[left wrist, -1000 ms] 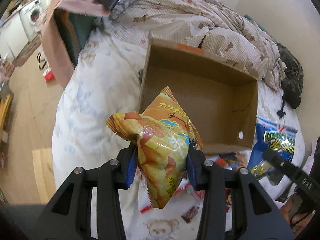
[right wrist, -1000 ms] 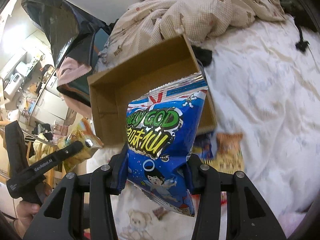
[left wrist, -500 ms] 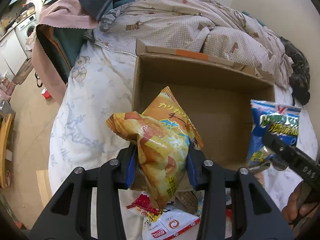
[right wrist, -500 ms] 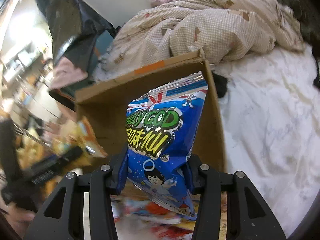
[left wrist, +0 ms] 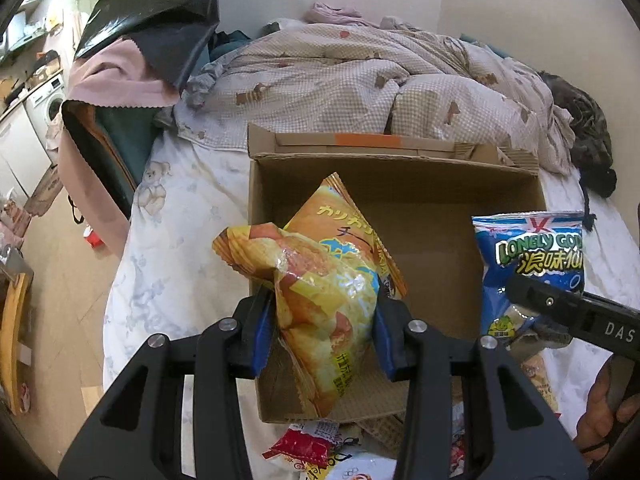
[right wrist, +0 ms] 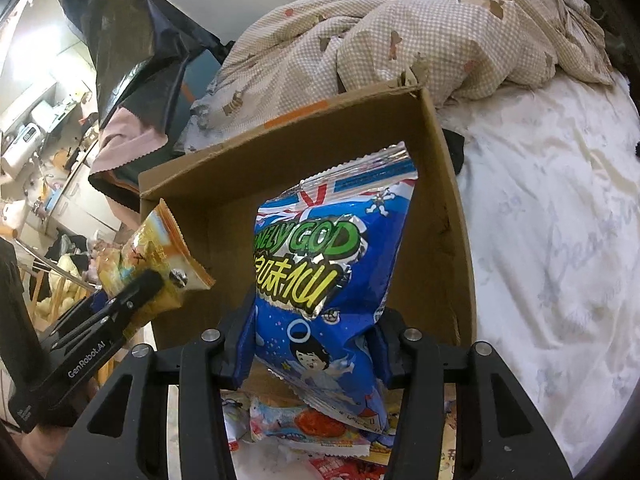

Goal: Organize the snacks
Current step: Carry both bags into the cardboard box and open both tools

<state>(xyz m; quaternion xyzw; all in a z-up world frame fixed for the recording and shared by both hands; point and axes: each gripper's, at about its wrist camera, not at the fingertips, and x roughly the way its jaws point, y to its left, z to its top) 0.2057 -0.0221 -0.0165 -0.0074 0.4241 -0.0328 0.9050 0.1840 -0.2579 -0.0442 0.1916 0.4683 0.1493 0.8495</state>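
While both bags hang over the empty cardboard box (left wrist: 420, 216), the left tool (left wrist: 324, 340) clamps the orange chip bag (left wrist: 320, 292) at nine o'clock; the right tool (right wrist: 312, 352), jaws opening, should release the blue Lonely God bag (right wrist: 332, 272) low, at three o'clock.

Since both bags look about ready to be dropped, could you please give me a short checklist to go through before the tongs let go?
1. Left tongs grip the orange chip bag: ok.
2. Right tongs, jaws opening, with the blue Lonely God bag still between them: ok.
3. Cardboard box open, floor bare: ok.
4. Orange bag over the box opening: ok.
5. Blue bag fully inside the box rim: cannot tell.
6. The two bags apart from each other: ok.
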